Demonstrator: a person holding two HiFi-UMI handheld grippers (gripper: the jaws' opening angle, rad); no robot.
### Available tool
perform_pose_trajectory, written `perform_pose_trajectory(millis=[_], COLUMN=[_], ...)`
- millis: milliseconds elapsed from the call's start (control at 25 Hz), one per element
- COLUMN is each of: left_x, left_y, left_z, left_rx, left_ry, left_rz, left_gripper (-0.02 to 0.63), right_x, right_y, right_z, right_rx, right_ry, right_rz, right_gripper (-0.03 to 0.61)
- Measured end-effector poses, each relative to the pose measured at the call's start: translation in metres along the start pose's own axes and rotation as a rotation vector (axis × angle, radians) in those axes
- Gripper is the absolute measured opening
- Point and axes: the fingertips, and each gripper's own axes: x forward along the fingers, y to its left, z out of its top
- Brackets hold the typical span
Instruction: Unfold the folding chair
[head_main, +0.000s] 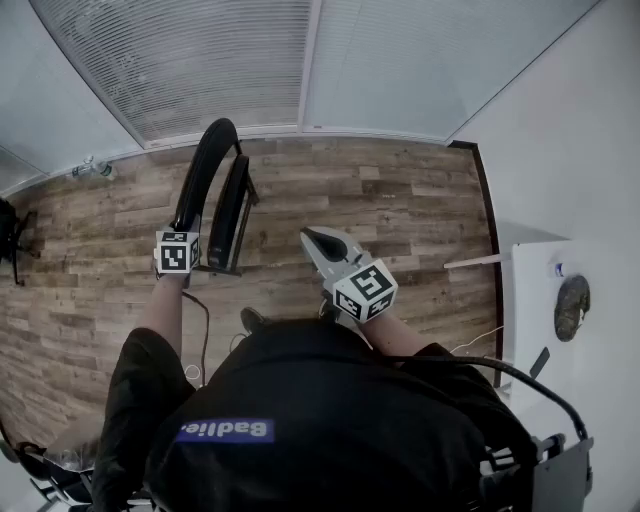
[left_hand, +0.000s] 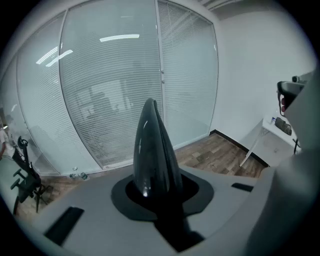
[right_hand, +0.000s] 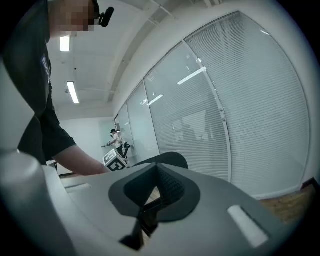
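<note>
- Folding chair: folded flat, standing upright on wood floor, near glass wall.
- L gripper: clamped on near end of chair's curved top edge; the black edge runs fwd from betw. its jaws.
- R gripper: jaws together, nothing betw. them; held in air to right of chair, apart from it.
- White table: far right, well apart from chair.

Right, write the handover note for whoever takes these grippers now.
Left gripper: clamped on the backrest edge of the folding chair.
Right gripper: shut, empty, free in the air to the chair's right.
Chair: upright on the wood floor by the glass wall, folded flat.
Done: the grip only.
To do: probably swing the seat away from the backrest until it opens.
</note>
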Motion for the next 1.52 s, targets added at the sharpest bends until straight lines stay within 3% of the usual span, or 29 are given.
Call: perform_pose_trajectory(millis=[880, 1520], left_x=[-0.005, 0.003], left_y=[0.003, 0.011], left_z=[-0.004, -0.003], left_rx=[0.005, 0.024], left_ry=[-0.009, -0.023], left_rz=[0.003, 0.005], left_gripper=[0.072, 0.072], right_x=[0.013, 0.056], right_y=[0.000, -0.019], right_z=[-0.008, -0.041], right_rx=[0.004, 0.071], right_ry=[0.032, 0.130], right_rz=[-0.012, -0.024], right_gripper=[0.000, 0.000])
